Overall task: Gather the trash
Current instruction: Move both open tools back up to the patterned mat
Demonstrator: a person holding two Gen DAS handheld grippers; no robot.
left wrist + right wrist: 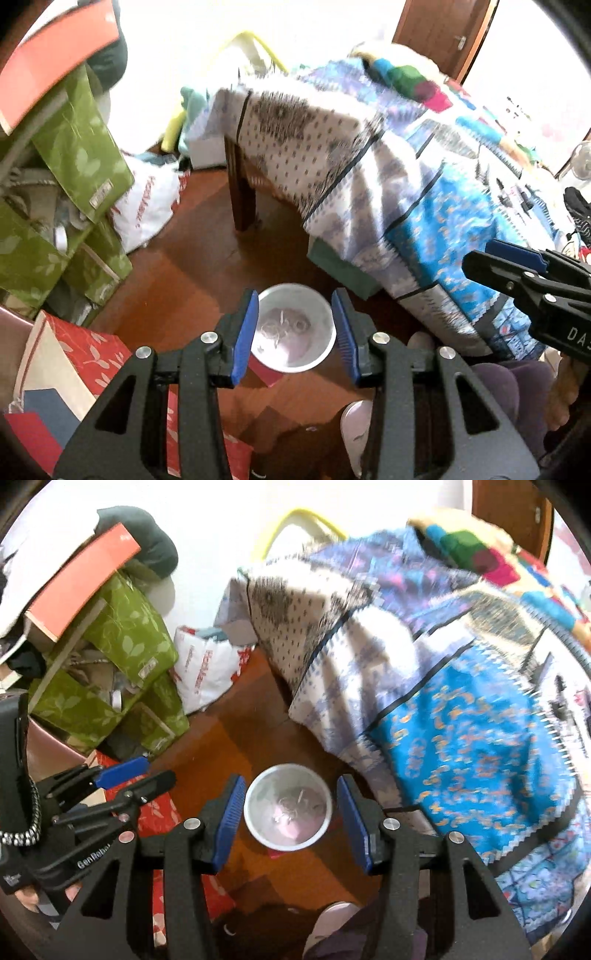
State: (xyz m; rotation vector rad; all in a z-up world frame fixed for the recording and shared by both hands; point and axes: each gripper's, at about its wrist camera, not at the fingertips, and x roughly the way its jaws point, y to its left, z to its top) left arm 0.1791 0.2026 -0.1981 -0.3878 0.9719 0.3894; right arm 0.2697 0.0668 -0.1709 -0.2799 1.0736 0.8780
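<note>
A small white bin [322,311] [258,794] stands on the brown wooden floor beside the bed. Pale scraps of trash [284,326] [291,805] lie at its bottom. My left gripper [295,295] hovers well above the bin, jaws open, nothing between its blue pads. My right gripper [290,779] hangs over the same bin, also open and holding nothing. Each gripper shows in the other's view: the right gripper [480,254] at the right edge, the left gripper [159,770] at the lower left. Both views are blurred by motion.
A bed with a blue and white patterned quilt [424,206] overhangs the floor on the right, its wooden leg [242,199] behind the bin. Green leaf-print boxes [74,155], a white plastic bag [147,206] and a red patterned bag [85,354] crowd the left. A pale slipper [354,424] is near.
</note>
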